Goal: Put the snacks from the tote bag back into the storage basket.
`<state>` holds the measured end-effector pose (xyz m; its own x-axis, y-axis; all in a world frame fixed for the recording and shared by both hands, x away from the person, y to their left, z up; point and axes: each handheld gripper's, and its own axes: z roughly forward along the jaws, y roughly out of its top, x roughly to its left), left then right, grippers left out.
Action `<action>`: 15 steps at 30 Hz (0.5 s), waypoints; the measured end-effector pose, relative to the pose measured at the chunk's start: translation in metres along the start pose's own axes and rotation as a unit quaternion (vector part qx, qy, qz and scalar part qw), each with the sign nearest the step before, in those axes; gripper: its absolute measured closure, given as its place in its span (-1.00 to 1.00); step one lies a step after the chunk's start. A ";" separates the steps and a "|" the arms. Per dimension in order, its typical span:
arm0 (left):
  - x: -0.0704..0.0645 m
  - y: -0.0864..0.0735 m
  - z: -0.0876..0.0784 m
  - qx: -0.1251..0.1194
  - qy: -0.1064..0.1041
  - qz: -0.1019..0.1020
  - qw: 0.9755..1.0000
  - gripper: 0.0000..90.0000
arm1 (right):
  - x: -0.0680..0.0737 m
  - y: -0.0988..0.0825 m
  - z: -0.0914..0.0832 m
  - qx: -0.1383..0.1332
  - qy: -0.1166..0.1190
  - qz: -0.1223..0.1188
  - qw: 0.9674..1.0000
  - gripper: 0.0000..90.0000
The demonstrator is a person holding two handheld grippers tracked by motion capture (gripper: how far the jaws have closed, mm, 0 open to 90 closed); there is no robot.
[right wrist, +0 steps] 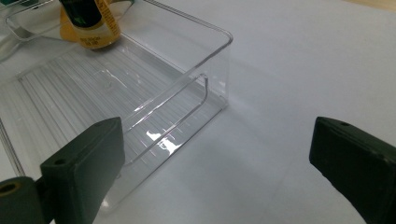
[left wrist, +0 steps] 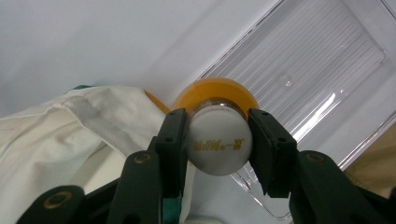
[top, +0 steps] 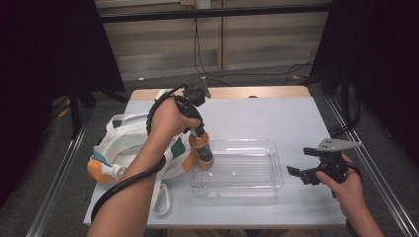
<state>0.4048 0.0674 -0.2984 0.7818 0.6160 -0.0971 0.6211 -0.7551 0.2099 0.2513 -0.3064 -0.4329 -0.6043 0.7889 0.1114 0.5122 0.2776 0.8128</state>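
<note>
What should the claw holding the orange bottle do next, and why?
Probably open and let go. The left claw is shut on the white cap of the orange bottle, and the bottle seems to stand upright at the left end of the clear tray, beside the cloth bag. The right claw waits open nearby.

Left gripper (left wrist: 219, 144) clamped on white cap (left wrist: 219, 145) of orange bottle (left wrist: 215, 91). Bottle at clear tray's (left wrist: 327, 60) corner; white cloth bag (left wrist: 84, 126) just beside bottle, opposite the tray.
</note>
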 end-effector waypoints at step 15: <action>-0.002 -0.002 0.001 -0.011 -0.001 0.001 1.000 0.31 | 0.001 0.000 0.001 0.000 0.000 -0.002 1.000 -0.93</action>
<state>0.4023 0.0674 -0.2998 0.7829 0.6141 -0.0996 0.6184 -0.7508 0.2321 0.2514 -0.3053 -0.4332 -0.6056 0.7884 0.1081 0.5097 0.2800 0.8135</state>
